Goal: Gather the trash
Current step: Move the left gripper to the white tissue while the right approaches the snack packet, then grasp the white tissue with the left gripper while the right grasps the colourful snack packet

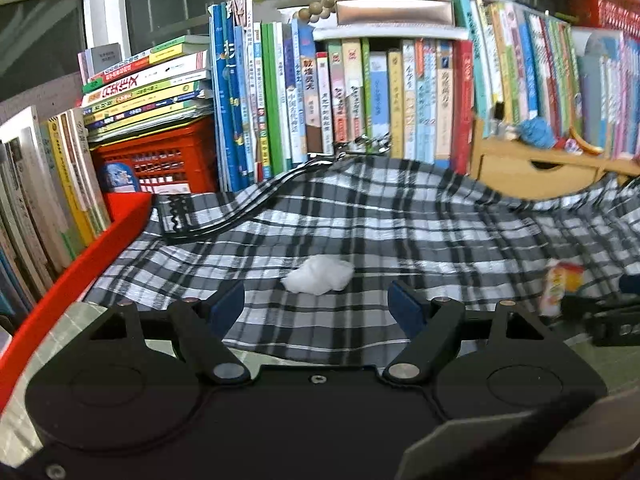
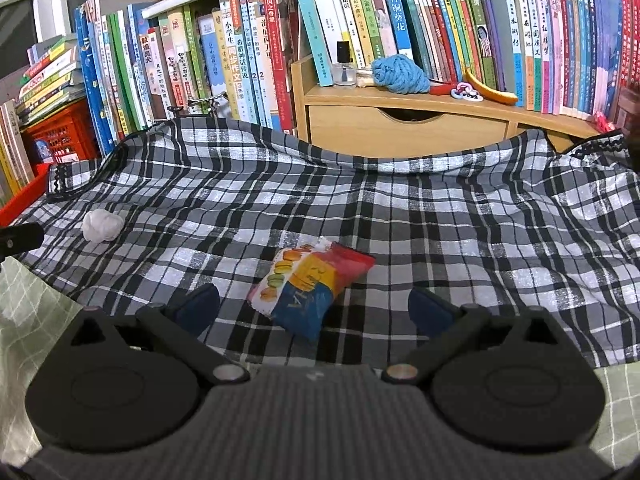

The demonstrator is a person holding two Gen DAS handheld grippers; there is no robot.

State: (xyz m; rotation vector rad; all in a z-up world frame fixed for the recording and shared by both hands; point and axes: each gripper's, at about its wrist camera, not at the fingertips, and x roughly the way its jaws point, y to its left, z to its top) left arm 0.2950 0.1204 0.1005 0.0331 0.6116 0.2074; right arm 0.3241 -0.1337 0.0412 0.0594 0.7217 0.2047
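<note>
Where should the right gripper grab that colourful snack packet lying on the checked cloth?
Grip the colourful snack packet across its narrow width near the middle, coming from above with the open right gripper. It lies flat and diagonal on the black-and-white checked cloth, long sides exposed.

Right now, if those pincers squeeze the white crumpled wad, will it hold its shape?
Probably not: the white wad looks like soft crumpled tissue, so it should squash. It seems very light, and a push may just slide it along the checked cloth.
</note>
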